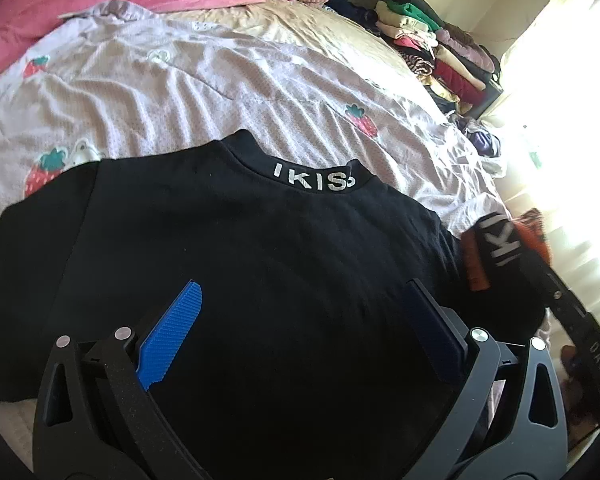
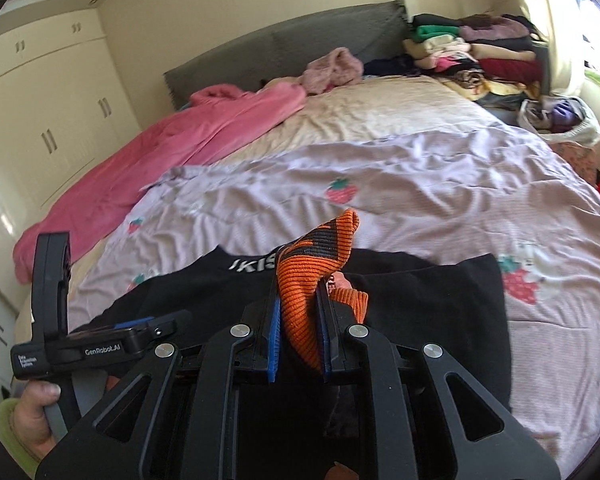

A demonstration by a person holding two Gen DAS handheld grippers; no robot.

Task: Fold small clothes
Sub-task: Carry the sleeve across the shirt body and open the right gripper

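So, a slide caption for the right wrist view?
Right gripper shut on orange ribbed cuff above black sweater.

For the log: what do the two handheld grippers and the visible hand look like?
Both the left gripper and right gripper have matte black linkage frames with silver pivot pins and ribbed blue finger pads. The left unit's body reads GenRobot.AI. A bare hand grips it, beside a green cuff.
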